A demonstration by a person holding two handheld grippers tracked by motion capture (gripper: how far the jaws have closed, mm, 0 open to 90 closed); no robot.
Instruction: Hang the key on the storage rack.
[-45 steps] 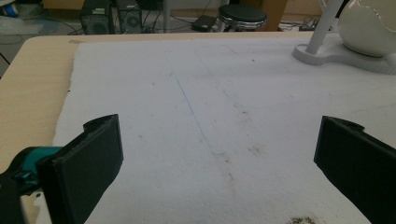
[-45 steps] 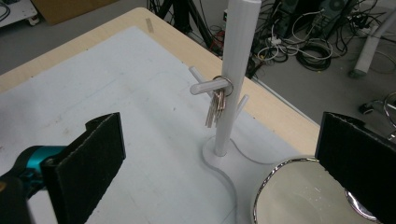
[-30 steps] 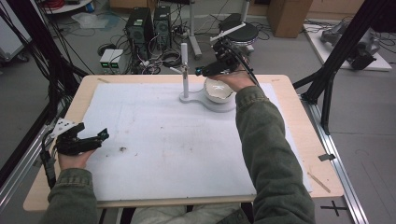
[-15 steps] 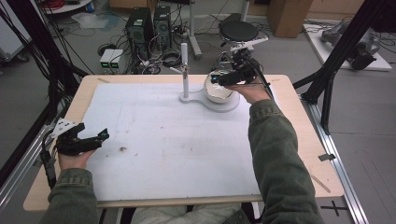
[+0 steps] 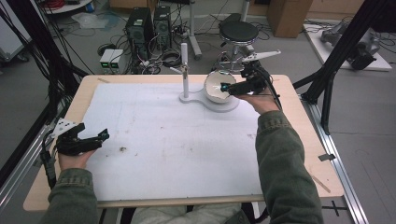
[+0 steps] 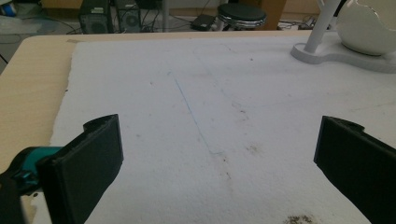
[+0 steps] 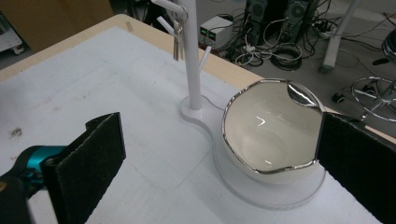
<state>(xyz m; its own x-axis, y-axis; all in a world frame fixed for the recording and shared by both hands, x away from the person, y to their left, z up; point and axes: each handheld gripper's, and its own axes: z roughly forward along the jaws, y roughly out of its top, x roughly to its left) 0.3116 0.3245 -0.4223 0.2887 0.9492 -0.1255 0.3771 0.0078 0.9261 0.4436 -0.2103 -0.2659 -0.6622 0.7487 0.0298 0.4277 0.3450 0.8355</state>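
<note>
resting at the table's [image 5: 84,100] left edge, the left gripper [image 5: 88,138] lies low in the hand, jaws spread wide, nothing between them, bare white mat [image 6: 210,116] ahead. mid-table is open room. further right, a white stand [image 5: 185,70] with pegs, keys [image 7: 176,44] hanging off one. its base carries a white bowl [image 7: 268,128] with a silver, jagged rim; looks rigid, glossy, likely slippery and breakable. best hold is probably across the rim wall. right gripper [image 5: 224,87] hovers at the bowl, jaws spread, gripping nothing. far table edge sits close behind; post crowds the left side.
</note>
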